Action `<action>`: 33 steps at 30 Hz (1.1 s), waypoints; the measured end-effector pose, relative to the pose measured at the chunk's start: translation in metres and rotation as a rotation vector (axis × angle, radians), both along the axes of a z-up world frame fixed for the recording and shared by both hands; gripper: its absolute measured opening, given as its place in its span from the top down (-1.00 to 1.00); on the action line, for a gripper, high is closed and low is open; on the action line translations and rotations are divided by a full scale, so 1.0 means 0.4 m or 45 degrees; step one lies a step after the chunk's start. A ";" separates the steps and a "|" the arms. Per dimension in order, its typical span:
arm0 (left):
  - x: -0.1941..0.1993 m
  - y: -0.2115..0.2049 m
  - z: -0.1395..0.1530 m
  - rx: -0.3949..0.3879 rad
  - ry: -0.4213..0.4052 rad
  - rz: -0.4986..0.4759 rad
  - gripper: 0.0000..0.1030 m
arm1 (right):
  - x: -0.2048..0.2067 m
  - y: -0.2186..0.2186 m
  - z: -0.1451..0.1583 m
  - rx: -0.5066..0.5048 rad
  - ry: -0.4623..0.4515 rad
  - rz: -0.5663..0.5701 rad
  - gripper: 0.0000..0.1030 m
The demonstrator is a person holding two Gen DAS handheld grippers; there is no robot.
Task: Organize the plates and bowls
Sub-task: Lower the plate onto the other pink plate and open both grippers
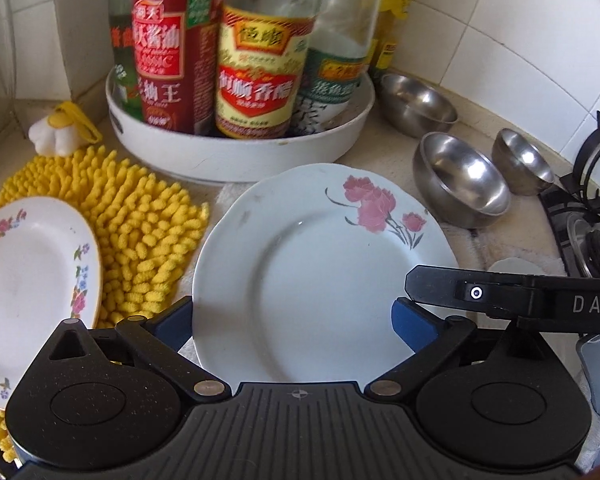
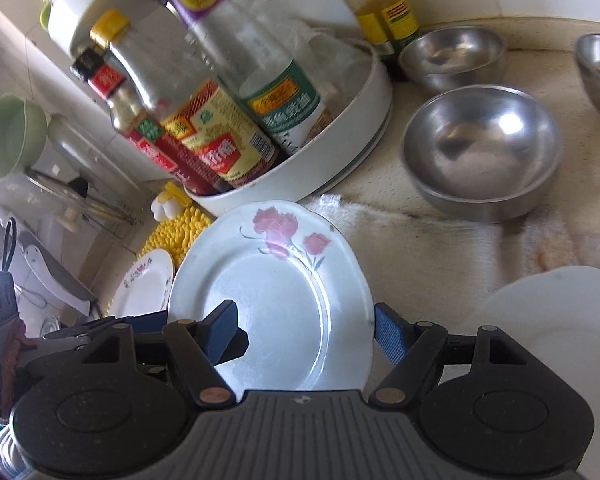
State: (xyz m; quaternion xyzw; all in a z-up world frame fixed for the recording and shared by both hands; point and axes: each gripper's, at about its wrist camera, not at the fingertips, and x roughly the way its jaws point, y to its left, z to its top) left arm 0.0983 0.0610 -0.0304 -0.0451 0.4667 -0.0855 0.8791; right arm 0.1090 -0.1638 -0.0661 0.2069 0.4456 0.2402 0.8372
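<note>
A white plate with pink flowers (image 1: 300, 264) lies in the middle over a white towel (image 1: 500, 240). My left gripper (image 1: 294, 324) is open; its near rim sits between the fingers, covering the left pad, while the right pad (image 1: 412, 328) overlaps it. My right gripper (image 2: 306, 336) is open too and straddles the same plate (image 2: 284, 304), one finger across its face, the other behind the rim. A small floral plate (image 1: 32, 280) rests on a yellow mat (image 1: 140, 224). Three steel bowls (image 1: 464, 180) (image 1: 524, 160) (image 1: 420, 104) stand at the right. Another white plate (image 2: 560, 320) lies at the lower right.
A round white tray (image 1: 236, 156) full of sauce bottles stands right behind the plate against the tiled wall. A gas stove (image 1: 592, 208) borders the right side. A knife (image 2: 56, 276) and a green scoop (image 2: 12, 140) sit at the far left.
</note>
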 end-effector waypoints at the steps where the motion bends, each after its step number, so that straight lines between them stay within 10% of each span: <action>1: -0.001 -0.009 0.003 -0.002 -0.005 -0.014 -0.98 | -0.007 -0.009 0.005 -0.004 -0.005 -0.012 -0.47; 22: -0.036 -0.317 0.008 -0.005 -0.026 -0.460 -0.98 | -0.221 -0.300 0.018 0.019 0.040 -0.445 -0.47; 33: -0.072 -0.399 -0.023 0.013 0.027 -0.501 -0.98 | -0.273 -0.372 -0.019 0.020 0.092 -0.485 -0.47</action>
